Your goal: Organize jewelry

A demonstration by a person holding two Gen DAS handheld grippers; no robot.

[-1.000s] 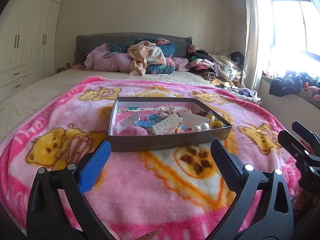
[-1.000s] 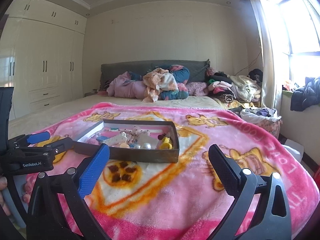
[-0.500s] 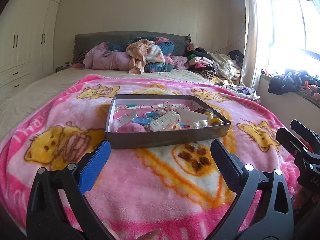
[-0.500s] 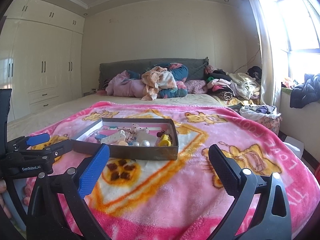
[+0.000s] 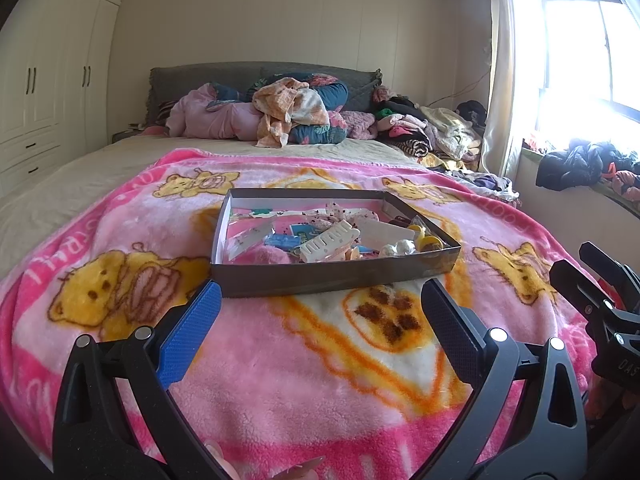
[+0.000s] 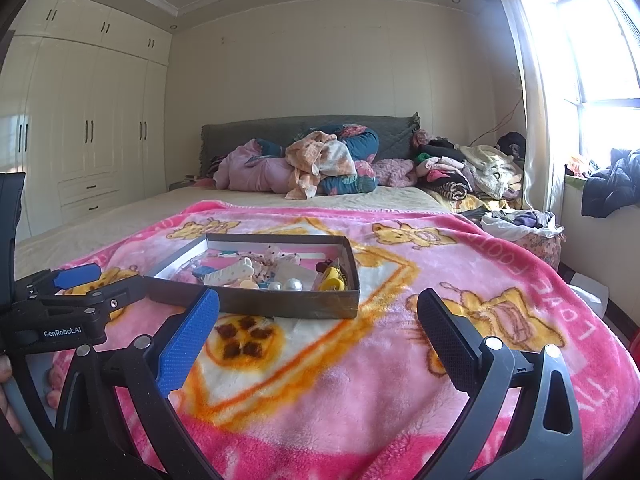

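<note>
Spread wide over the pink blanket: left gripper and right gripper, both released, grasping nothing. Resting mid-blanket, just ahead: shallow grey tray heaped with jewelry, white hair clip, pearl beads. Smaller pieces too tangled to identify.

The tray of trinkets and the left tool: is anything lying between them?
Nothing but bare pink blanket lies between the tray and the open left tool, seen in the left wrist view.
</note>
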